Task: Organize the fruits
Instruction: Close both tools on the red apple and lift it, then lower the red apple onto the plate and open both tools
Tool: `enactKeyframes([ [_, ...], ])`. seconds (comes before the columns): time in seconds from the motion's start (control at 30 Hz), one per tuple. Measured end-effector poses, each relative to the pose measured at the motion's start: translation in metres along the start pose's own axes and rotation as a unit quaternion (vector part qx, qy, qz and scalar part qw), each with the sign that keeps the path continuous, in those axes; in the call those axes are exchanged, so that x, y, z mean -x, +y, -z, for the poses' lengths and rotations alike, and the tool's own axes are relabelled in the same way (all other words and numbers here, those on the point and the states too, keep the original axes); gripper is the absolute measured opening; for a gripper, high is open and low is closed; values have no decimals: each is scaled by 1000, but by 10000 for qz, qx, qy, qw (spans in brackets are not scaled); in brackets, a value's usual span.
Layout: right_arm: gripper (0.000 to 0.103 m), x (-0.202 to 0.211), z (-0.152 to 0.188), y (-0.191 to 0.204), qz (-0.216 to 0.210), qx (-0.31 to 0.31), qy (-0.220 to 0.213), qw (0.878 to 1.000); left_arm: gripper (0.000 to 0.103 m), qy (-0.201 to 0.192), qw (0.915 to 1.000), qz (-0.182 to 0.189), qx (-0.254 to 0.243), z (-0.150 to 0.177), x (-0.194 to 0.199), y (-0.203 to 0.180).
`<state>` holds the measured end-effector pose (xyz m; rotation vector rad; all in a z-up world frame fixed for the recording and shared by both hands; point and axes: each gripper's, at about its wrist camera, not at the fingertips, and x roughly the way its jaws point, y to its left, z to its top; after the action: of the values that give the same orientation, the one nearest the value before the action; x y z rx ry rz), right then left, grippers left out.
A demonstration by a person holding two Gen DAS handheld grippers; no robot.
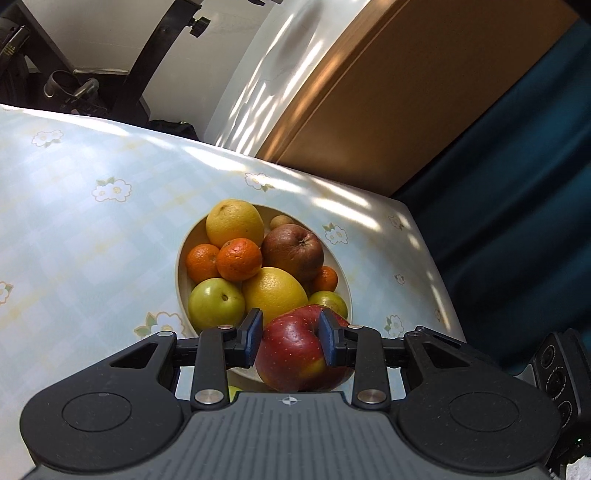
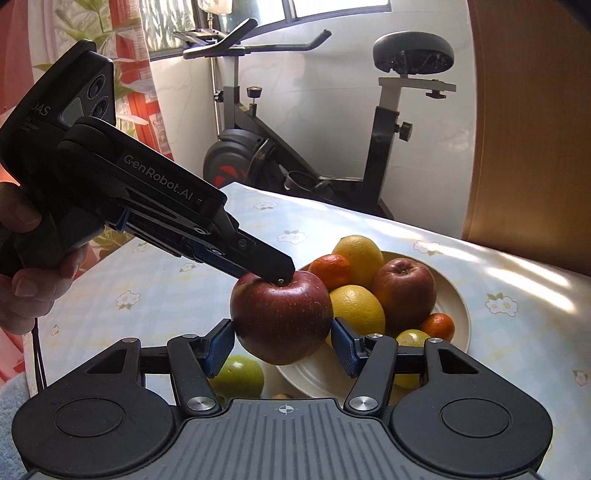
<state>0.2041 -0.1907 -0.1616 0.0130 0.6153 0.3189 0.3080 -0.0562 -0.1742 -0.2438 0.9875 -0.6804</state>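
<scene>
Red apple point(image 1: 301, 350) hangs over the near rim of the bowl point(image 1: 181, 266), clamped in the left hand-held gripper point(image 1: 291, 338) by its upper part only — a shallow hold that could slip. The right hand-held gripper point(image 2: 282, 347) stands apart around it — not touching.

Beyond the right hand-held gripper point(image 2: 282, 345): table point(image 2: 517, 266) with floral cloth, sunlit in patches. Behind it, black exercise bike point(image 2: 295, 147), white wall point(image 2: 332, 92), window point(image 2: 332, 7). Far left, patterned curtain point(image 2: 129, 44).
</scene>
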Motion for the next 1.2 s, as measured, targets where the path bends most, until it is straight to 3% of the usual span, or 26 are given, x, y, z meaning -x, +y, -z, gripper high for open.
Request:
enactKeyframes([
  [0.17,54,5,12,-21,153,-86,90,9998,34,183,9997,-24,-140,2,-23,-19],
  [0.57,54,-7,29,-37,197,-93,133,9997,33,427,9985,-279,-184,-1,-49,-26],
  [0.8,55,-10,31,-35,159,110,186,9996,33,357,9988,-312,-146,-1,-39,-20],
  [1.2,49,-13,38,-37,324,-298,348,9984,33,117,9962,-692,-509,9,1,-6],
])
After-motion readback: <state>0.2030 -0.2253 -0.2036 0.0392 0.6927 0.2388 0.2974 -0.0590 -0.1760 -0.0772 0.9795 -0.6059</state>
